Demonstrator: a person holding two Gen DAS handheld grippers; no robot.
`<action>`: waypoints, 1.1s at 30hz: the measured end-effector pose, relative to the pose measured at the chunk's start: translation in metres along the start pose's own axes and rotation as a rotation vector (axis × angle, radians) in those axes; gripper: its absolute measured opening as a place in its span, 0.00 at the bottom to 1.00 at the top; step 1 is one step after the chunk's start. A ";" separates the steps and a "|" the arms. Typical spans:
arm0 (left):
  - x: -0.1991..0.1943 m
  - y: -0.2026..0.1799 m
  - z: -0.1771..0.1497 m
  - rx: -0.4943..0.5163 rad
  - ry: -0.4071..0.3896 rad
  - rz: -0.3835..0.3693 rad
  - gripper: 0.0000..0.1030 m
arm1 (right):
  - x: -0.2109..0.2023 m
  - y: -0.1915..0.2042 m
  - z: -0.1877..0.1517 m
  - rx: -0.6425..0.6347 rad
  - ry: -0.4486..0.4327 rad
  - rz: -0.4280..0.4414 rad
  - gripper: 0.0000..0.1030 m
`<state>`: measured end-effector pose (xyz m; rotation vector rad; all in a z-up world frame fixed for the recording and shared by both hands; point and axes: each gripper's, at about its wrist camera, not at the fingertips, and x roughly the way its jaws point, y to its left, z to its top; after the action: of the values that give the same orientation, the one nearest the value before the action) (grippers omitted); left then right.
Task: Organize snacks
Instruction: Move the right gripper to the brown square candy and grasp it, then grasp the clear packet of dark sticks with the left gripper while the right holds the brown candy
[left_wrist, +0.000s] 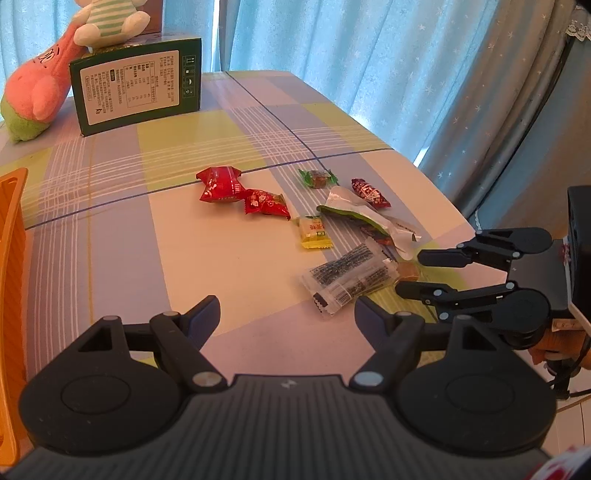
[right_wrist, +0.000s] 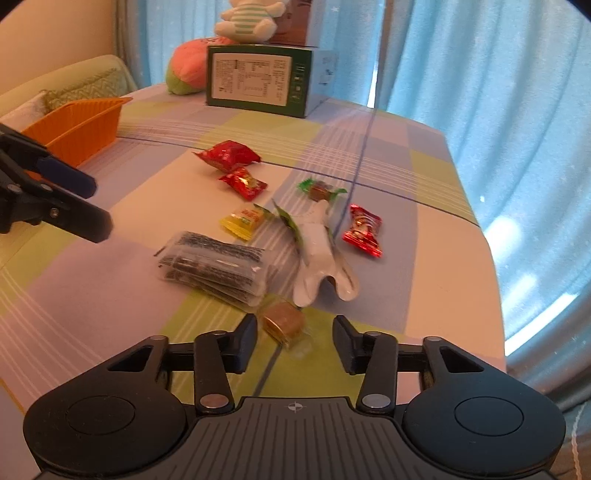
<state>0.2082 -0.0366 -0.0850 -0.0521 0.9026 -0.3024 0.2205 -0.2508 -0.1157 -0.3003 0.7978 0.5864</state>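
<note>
Right gripper jaws stood part open around brown candy, pads clear; clear packets crowded beside. Left gripper gaped empty. Only the right view showed the whole orange basket.

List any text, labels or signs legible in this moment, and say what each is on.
Nothing can be quoted.
Green box: white label with a printed table and handling icons, too small to read.
Pink plush toy: stitched marks, unclear.
Clear packets: black print, blurred.
Red snack packs, yellow candy: print too small to read.
</note>
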 end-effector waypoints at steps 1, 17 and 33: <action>0.001 0.000 0.000 0.000 0.000 -0.001 0.75 | 0.001 0.000 0.001 0.000 -0.001 0.011 0.37; 0.025 -0.020 0.006 0.186 0.003 -0.045 0.75 | -0.019 0.003 -0.006 0.135 0.013 0.002 0.22; 0.083 -0.053 0.022 0.536 0.058 -0.189 0.53 | -0.035 -0.009 -0.021 0.309 0.022 -0.057 0.22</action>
<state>0.2612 -0.1126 -0.1260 0.3701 0.8507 -0.7164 0.1945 -0.2809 -0.1036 -0.0458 0.8848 0.3996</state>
